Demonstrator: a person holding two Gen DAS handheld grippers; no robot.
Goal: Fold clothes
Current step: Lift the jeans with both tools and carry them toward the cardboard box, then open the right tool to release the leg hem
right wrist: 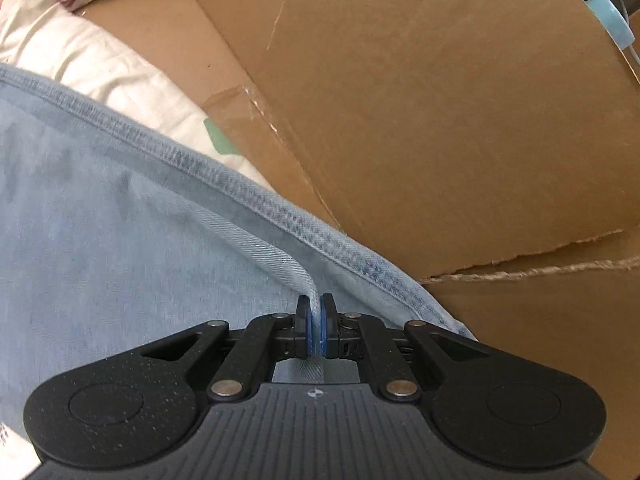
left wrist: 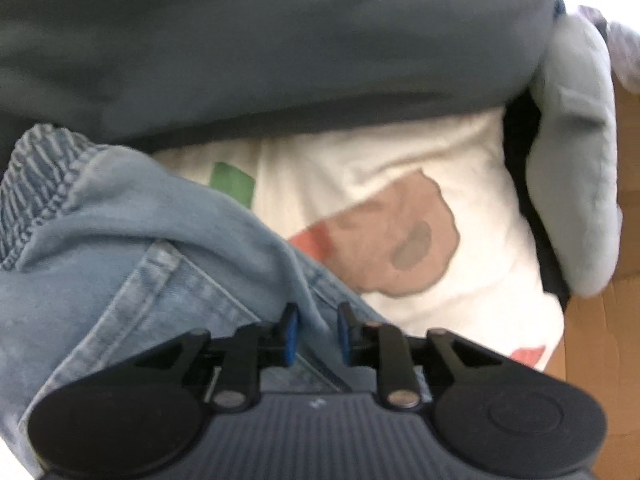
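Light blue jeans with an elastic waistband fill the lower left of the left wrist view. My left gripper is shut on a thick fold of the denim near a pocket seam, its blue pads held apart by the cloth. The right wrist view shows the same jeans spread to the left, with a stitched hem running diagonally. There my right gripper is shut on a thin pinch of denim just inside that hem.
A white garment with a brown bear print lies under the jeans, its edge also visible. A large grey-blue garment lies beyond, with a pale blue padded item at right. Brown cardboard covers the surface.
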